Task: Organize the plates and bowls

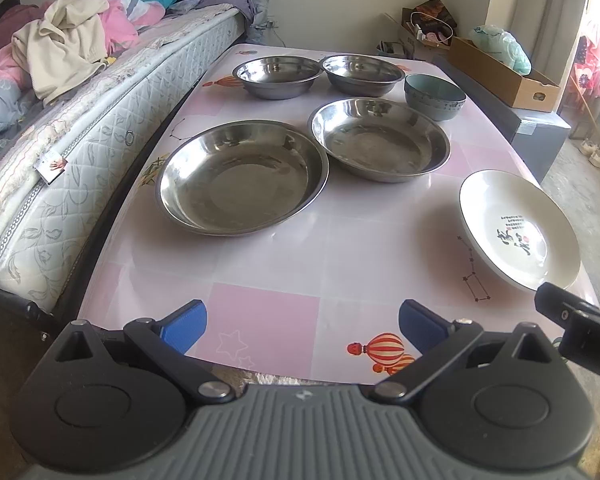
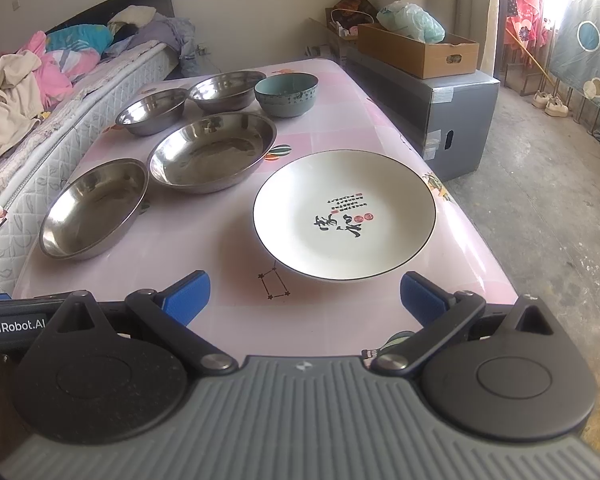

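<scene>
On the pink table lie two wide steel plates, the near one and the farther one. Behind them stand two steel bowls, one on the left and one on the right, and a teal bowl. A white plate with black lettering lies near the right edge. My left gripper hovers open over the near edge, empty. My right gripper is open, empty, just short of the white plate.
A bed with a mattress and heaped clothes runs along the table's left side. A grey cabinet carrying a cardboard box stands to the right, with bare concrete floor beyond.
</scene>
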A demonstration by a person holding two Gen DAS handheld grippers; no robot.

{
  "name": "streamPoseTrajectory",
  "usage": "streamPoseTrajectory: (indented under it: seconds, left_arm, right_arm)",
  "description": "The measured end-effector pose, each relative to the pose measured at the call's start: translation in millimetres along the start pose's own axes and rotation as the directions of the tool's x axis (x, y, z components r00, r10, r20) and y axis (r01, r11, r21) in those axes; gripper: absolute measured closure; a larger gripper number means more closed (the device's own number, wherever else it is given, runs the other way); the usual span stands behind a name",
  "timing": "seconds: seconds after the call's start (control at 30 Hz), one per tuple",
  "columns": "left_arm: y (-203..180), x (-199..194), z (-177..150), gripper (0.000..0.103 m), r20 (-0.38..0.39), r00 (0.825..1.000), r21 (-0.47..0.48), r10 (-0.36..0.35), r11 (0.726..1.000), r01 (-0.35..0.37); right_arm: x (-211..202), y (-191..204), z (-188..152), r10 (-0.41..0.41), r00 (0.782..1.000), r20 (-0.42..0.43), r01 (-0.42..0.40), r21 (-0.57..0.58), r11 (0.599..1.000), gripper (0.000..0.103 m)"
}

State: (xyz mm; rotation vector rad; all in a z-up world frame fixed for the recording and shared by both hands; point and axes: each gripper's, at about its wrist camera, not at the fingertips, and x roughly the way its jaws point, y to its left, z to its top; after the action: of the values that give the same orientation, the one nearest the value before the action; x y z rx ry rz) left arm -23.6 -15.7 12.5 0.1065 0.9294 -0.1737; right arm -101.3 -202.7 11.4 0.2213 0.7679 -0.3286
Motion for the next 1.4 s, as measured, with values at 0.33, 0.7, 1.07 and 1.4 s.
streamPoseTrajectory:
  seconds: [0.33,0.7,1.07,1.4]
  left_arm:
    - [1.9,1.1,-1.2,0.0,-0.002,1.0,-0.003,0.0,1.0,0.0]
    - [3.9,2.1,-2.3,0.0,-0.004,1.0,-0.004,0.001,1.0,-0.001]
    - [7.0,10.4,-4.4,0.0,-0.025,1.0,-0.012,0.005,1.0,-0.005]
    - [25.8,31.0,-4.3,0.0,-0.062,0.997,-0.051,0.035,0.998,-0.038]
  right_arm:
    - [1.5,1.1,-2.0,0.002,1.0,-0.006,-0.002,-0.002,1.0,0.001]
    - [1.5,1.9,-2.6,0.002,1.0,-0.008,-0.002,-0.003,1.0,0.001]
    - [6.4,5.5,-3.7,0.022,1.0,-0.014,-0.023,-0.002,1.0,0.001]
    - [-0.4,16.7,11.6,0.071,0.996,0.059,-0.069,-0.03,0.997,0.001]
